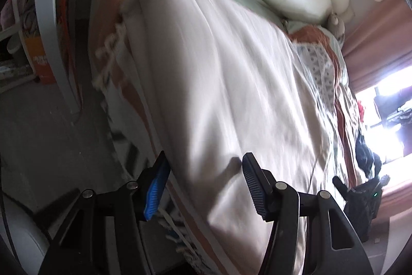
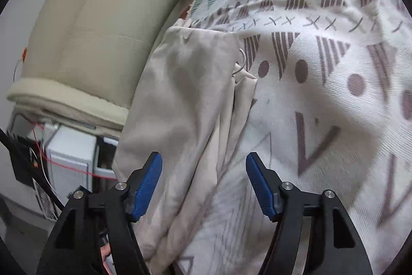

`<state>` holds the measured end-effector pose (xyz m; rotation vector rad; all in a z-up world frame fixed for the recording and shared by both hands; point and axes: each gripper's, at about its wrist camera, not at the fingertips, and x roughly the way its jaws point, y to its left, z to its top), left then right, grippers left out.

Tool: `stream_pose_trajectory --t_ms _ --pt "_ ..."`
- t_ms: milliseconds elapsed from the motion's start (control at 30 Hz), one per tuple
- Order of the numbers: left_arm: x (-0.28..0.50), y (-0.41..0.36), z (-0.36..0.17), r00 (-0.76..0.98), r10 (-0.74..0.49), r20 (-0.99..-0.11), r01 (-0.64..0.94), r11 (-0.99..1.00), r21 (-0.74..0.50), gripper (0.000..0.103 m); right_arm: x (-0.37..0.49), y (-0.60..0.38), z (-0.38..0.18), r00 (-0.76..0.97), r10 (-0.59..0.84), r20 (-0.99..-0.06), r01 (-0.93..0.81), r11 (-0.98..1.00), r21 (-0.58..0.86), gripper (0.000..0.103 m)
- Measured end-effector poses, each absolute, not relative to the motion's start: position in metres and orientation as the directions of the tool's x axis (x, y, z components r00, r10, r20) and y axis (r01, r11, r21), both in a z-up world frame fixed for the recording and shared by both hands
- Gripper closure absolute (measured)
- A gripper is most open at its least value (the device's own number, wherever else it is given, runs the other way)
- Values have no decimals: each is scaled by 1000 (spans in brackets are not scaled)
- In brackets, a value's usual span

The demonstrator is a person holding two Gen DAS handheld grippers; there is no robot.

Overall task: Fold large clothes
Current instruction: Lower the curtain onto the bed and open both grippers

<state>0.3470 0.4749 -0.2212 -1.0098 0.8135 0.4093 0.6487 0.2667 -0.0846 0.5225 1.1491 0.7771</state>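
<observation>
Both sets of jaws spread, nothing pinched. My left gripper (image 1: 204, 182) hangs over the beige garment (image 1: 206, 74) laid flat on the bed. Right gripper (image 2: 203, 184) straddles its bunched edge (image 2: 195, 99) at 12 o'clock. Between grasps, I reckon; next needs a pinch on that fold.

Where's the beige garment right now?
Right wrist view: the beige garment lies left of centre on the patterned blanket, beside the cream headboard.
</observation>
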Motion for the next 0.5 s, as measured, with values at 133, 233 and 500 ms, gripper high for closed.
stream_pose_trajectory --t_ms 133,233,500 --pt "345 447 -226 648 -99 -755 -620 507 -599 45 627 253 -76 217 726 -653 -298 686 664 34" --pt "340 429 -228 651 -110 -751 -610 513 -604 45 610 237 -71 245 697 -674 -307 715 628 31" --pt "326 398 -224 655 -98 -749 -601 534 -595 44 556 188 -64 281 674 -683 -324 737 593 31"
